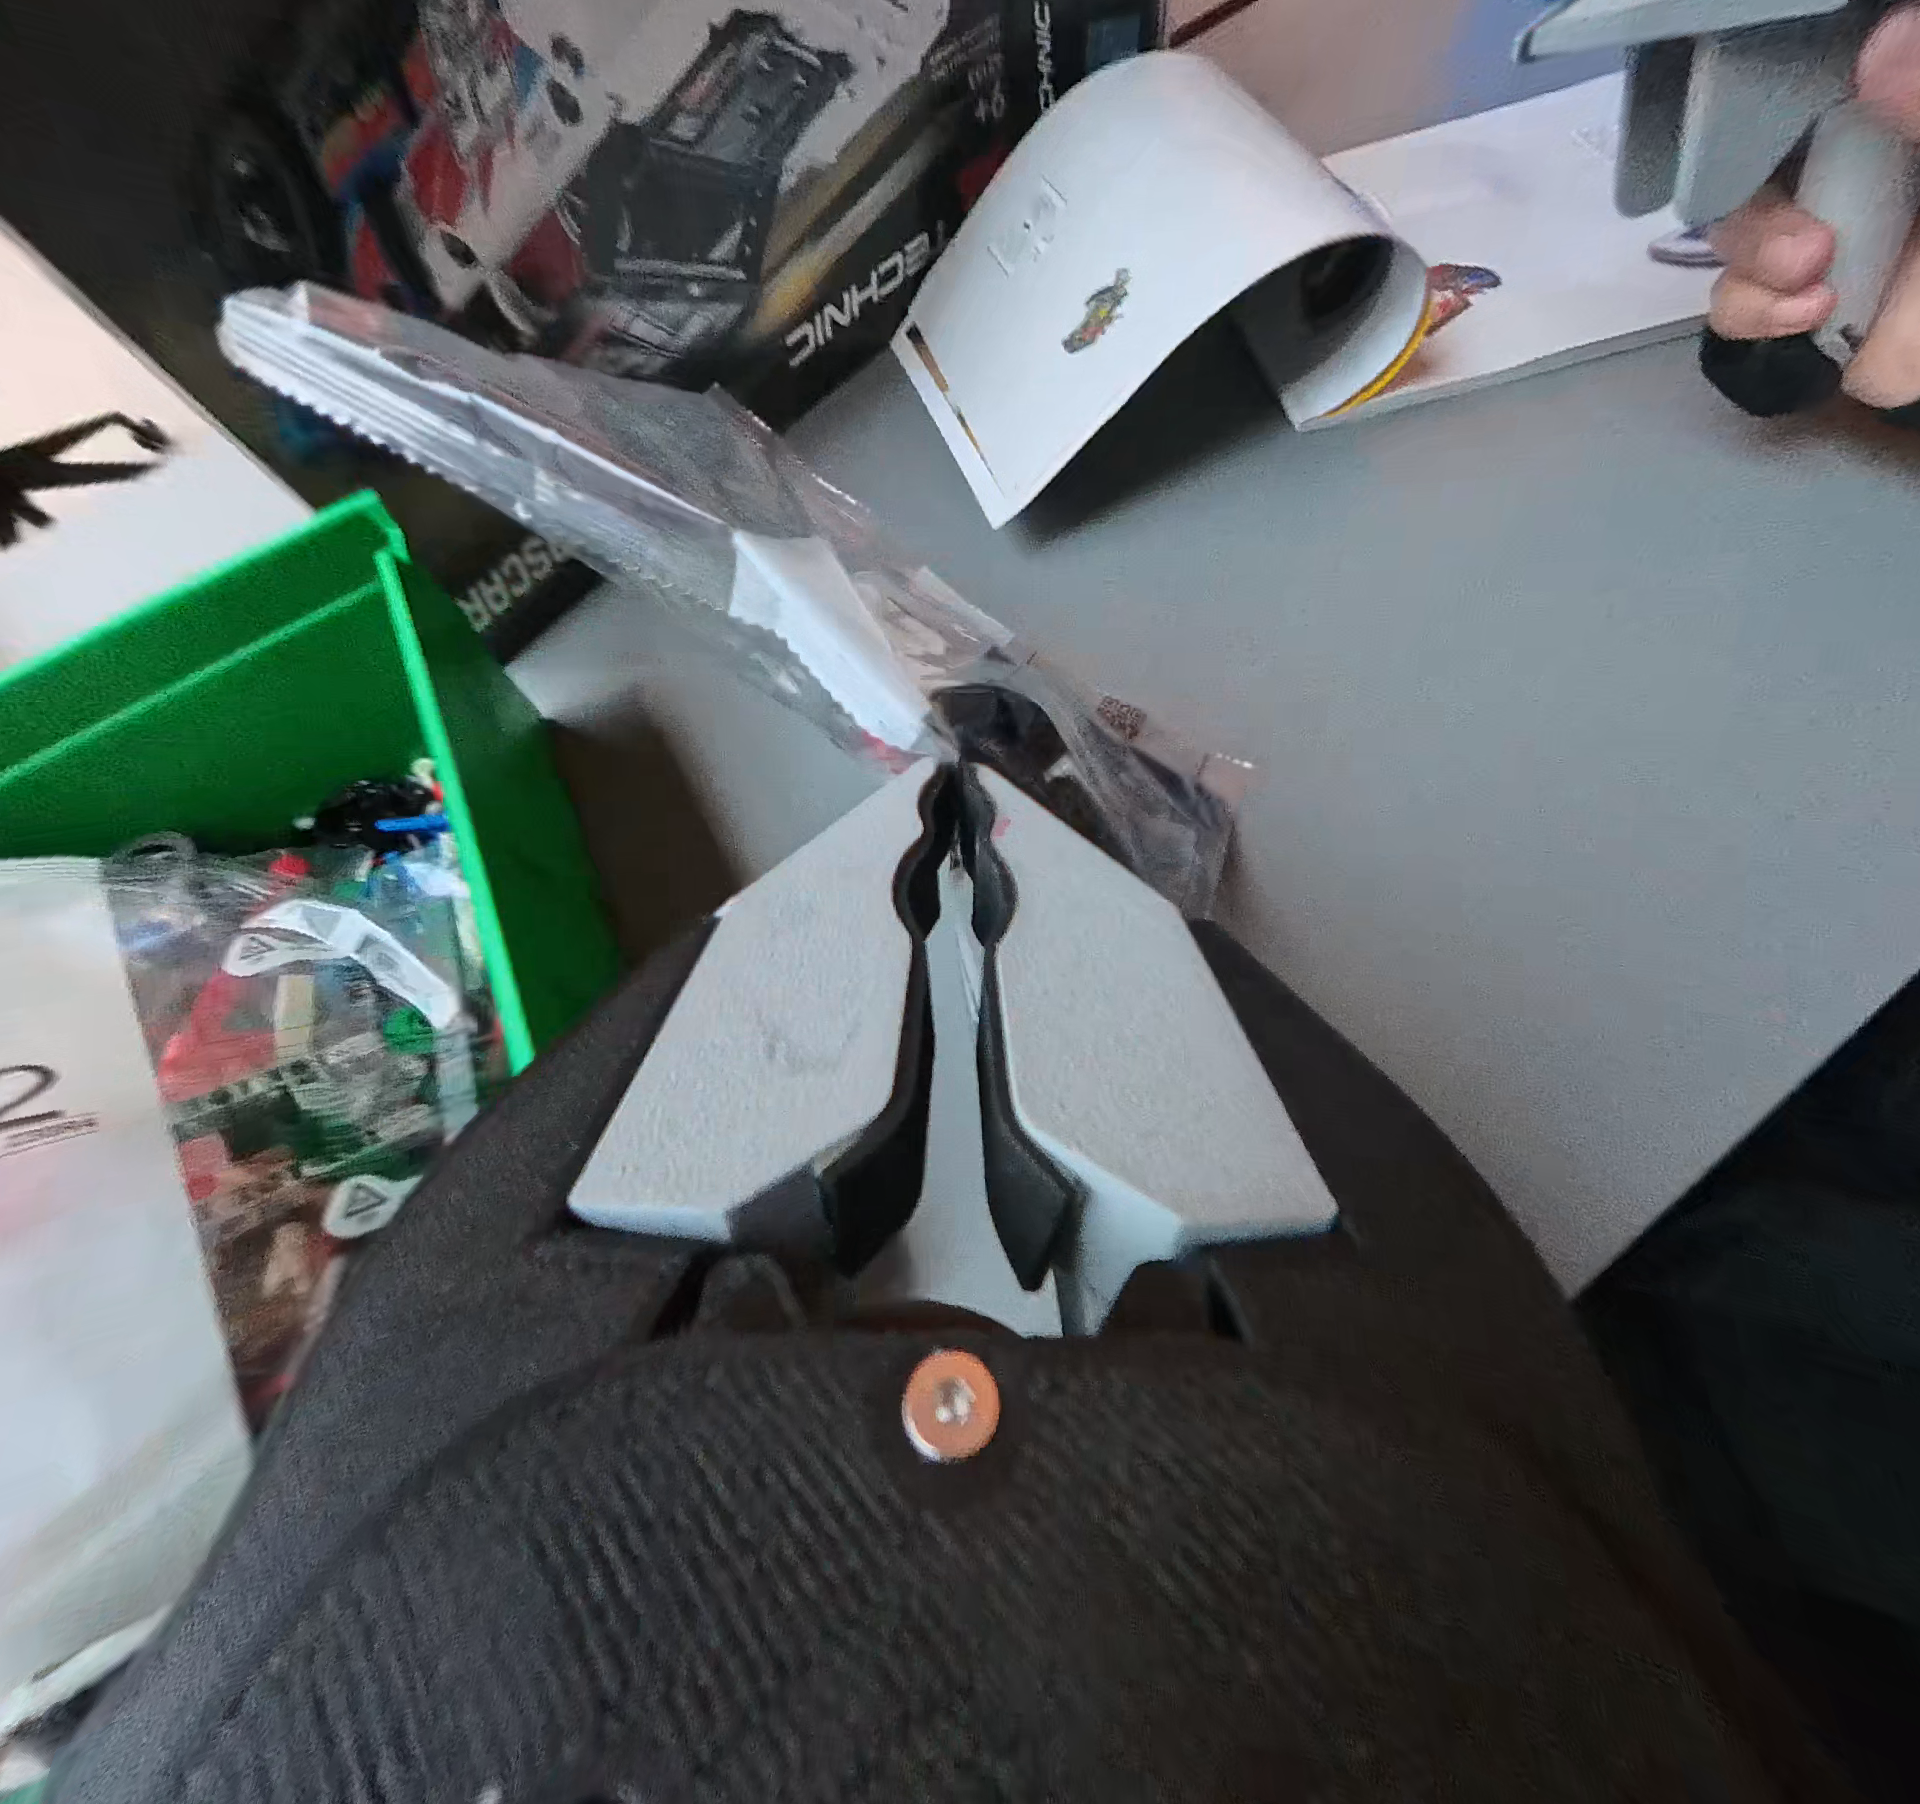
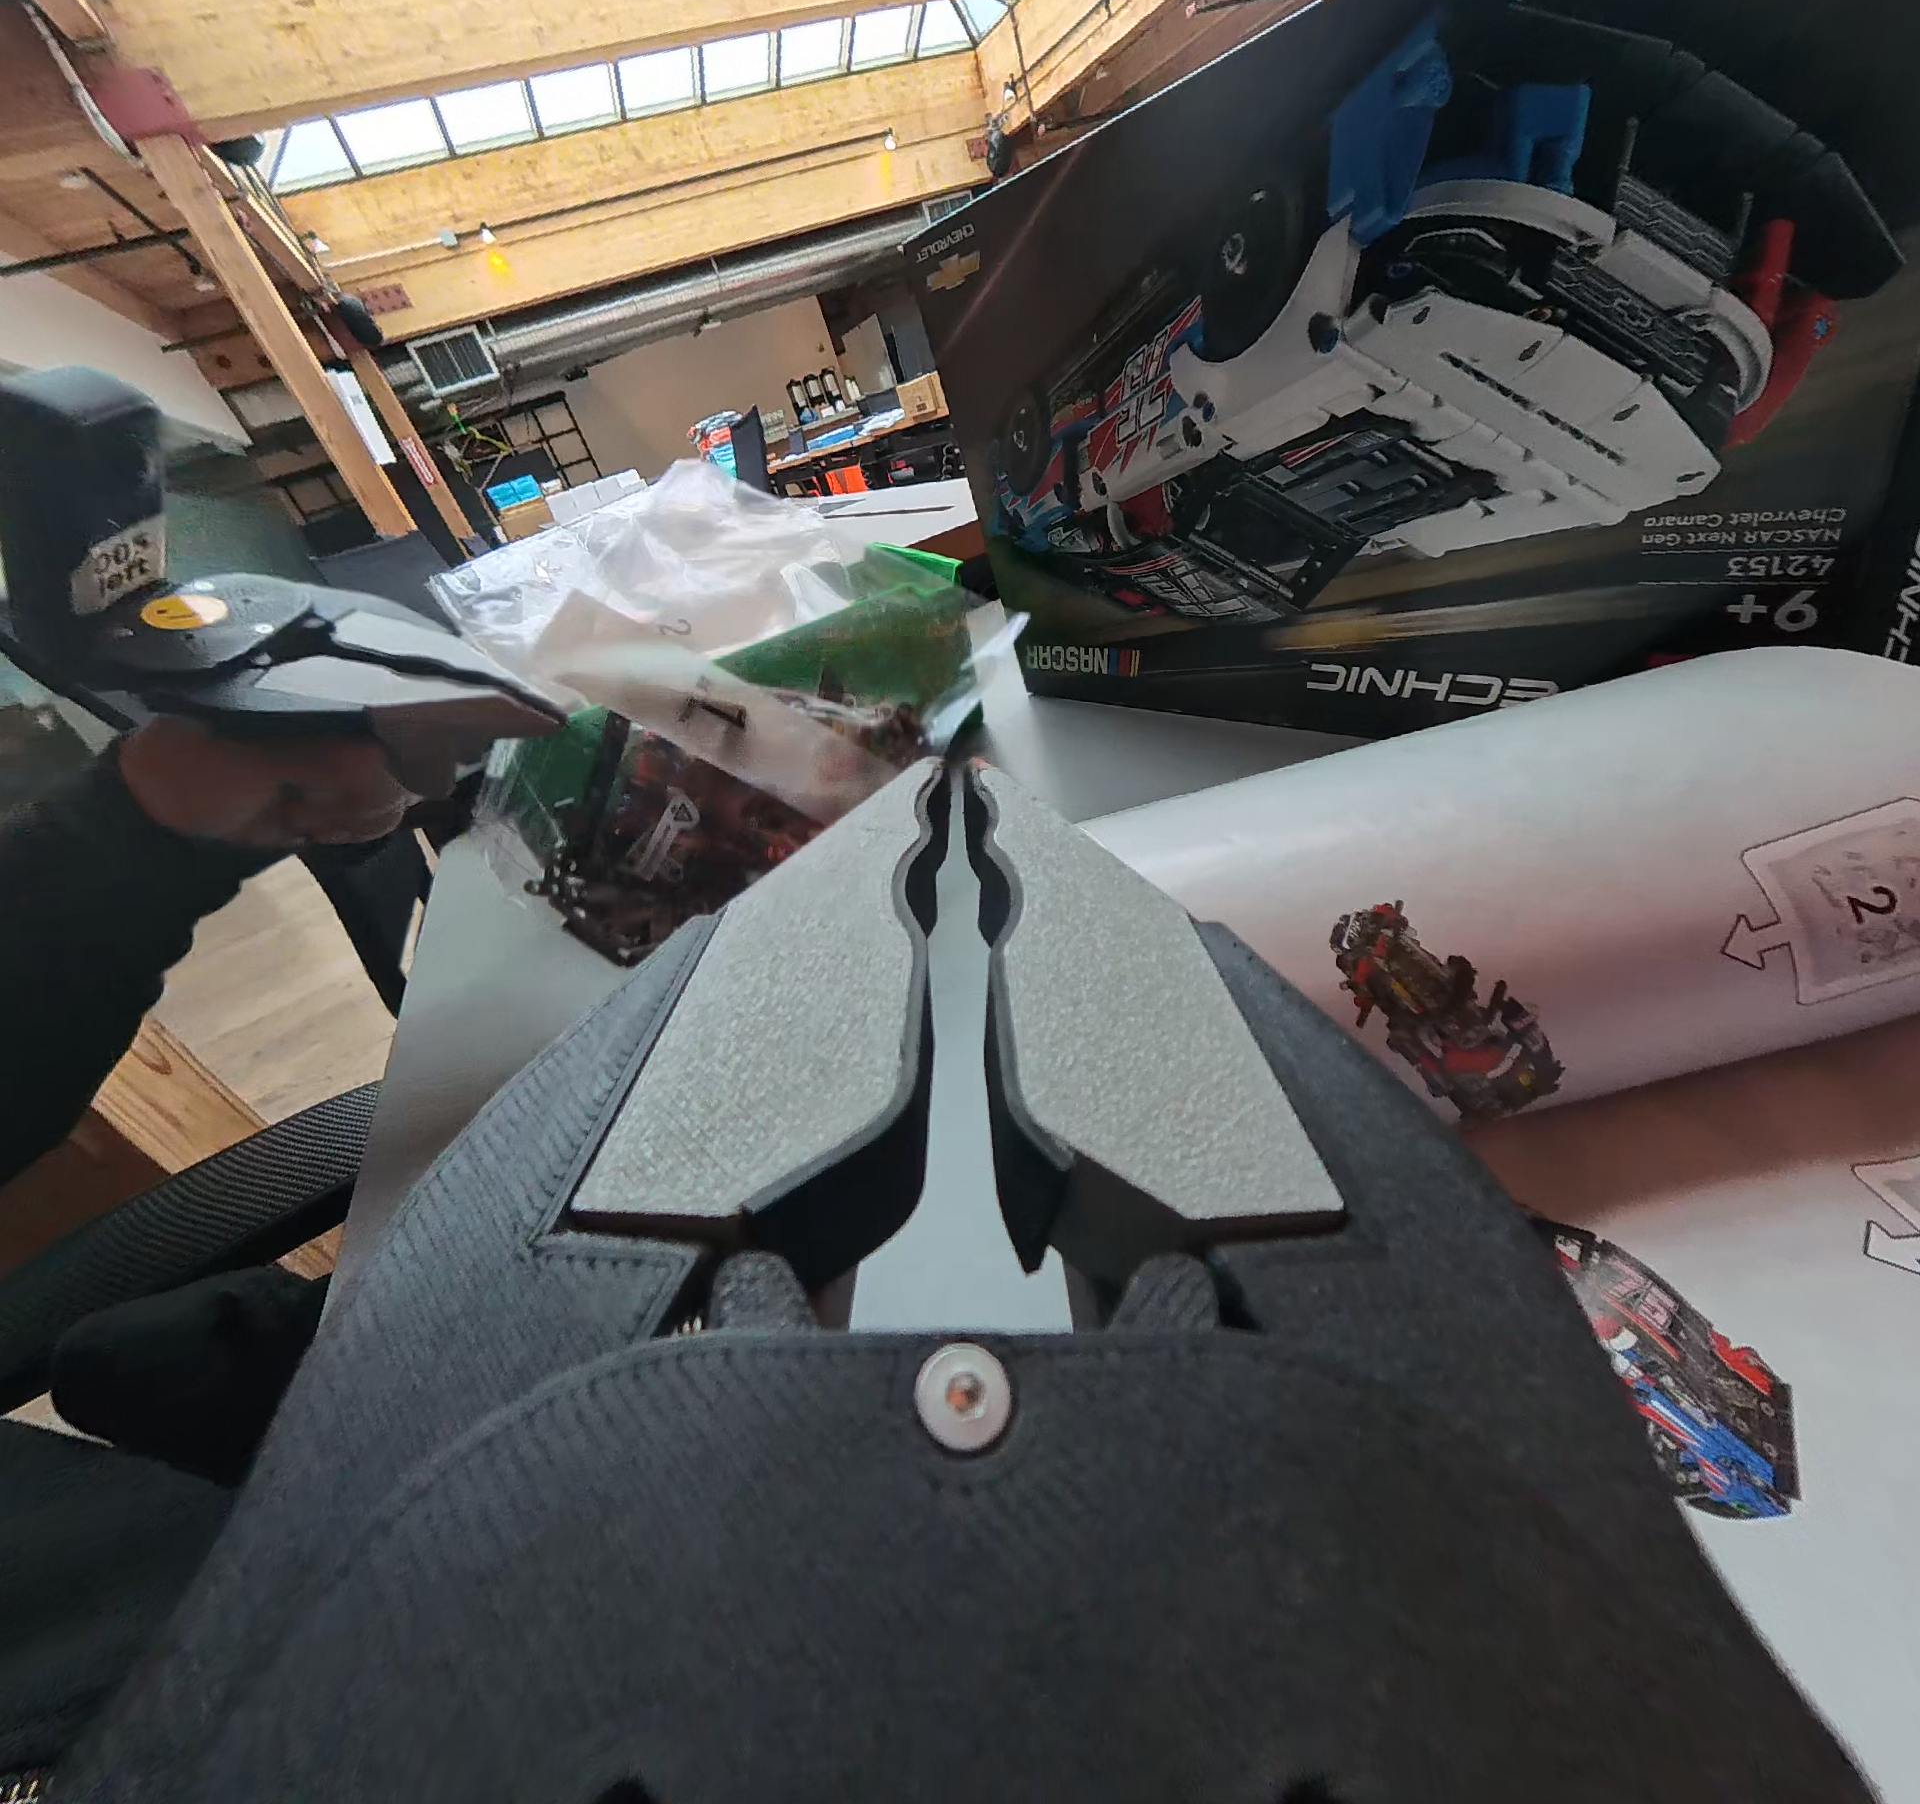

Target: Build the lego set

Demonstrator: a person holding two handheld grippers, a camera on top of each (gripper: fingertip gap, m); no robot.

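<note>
At nine o'clock the green bin (image 1: 208, 674) holds more bagged parts. The left gripper (image 1: 958, 780) is clamped on a clear plastic bag (image 1: 644, 497) of Lego pieces, lifted above the grey table (image 1: 1455, 715). It looks light, floppy and slippery, best pinched at its crimped edge. At two o'clock, the right gripper (image 2: 958, 767) is closed, apparently nipping the bag's corner

In the left wrist view, bare grey table (image 1: 1507, 715) lies open across the right half of the frame. At the left a green bin (image 1: 260, 653) full of bagged parts blocks the way; the box (image 1: 790, 144) walls off the top, and the curled booklet (image 1: 1164, 268) stands at upper right. A plastic bag (image 1: 644, 497) hangs across the centre, above the tabletop.
</note>
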